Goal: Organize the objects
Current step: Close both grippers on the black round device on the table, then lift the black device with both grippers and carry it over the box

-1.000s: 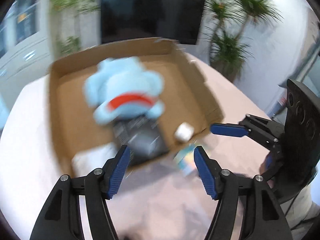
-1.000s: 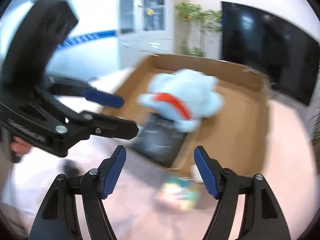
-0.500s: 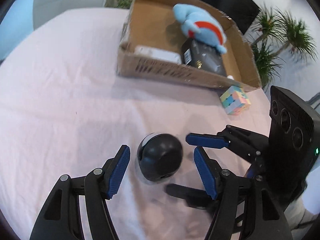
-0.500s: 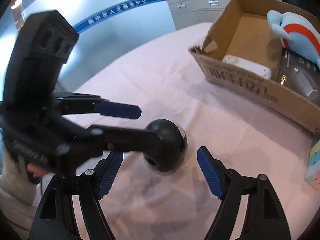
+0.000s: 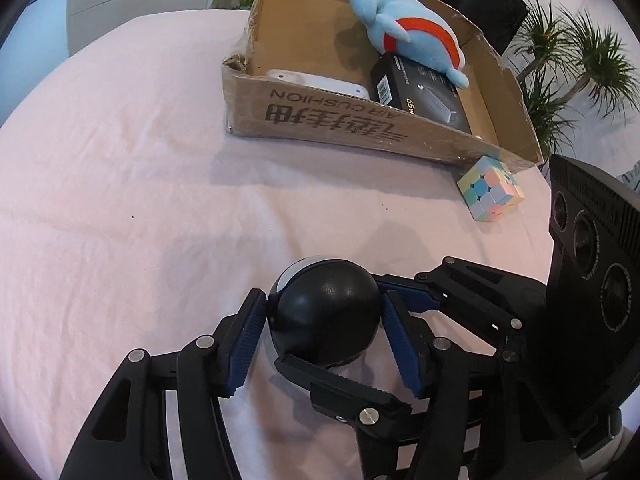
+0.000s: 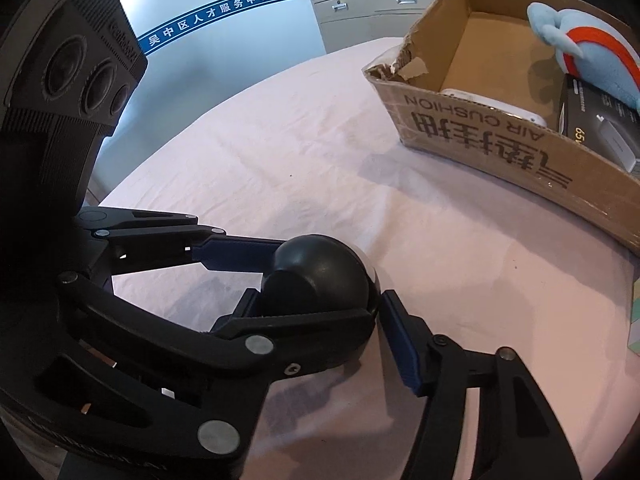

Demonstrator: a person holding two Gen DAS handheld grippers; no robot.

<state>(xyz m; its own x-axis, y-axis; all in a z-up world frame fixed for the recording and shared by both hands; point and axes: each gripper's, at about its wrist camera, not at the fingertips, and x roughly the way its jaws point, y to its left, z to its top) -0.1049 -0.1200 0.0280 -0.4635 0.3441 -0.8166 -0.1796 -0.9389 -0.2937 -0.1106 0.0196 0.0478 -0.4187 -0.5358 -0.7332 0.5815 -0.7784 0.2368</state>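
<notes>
Two grippers close on one black ball (image 5: 326, 314) near the table's (image 5: 120, 184) front edge: left gripper (image 5: 322, 334) and right gripper (image 6: 320, 322), crossed, pads touching it. Farther, pastel puzzle cube (image 5: 490, 188) beside cardboard box (image 5: 340, 124) marked "AIR CUSHION". Inside: blue plush (image 5: 412, 38), black carton (image 5: 420, 92) reading "65", white device (image 5: 320, 82).

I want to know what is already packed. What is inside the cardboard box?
Inside the box: a blue plush lying partly on a black carton, and a white item behind the near wall. That wall and the plush hide whatever lies below them.
</notes>
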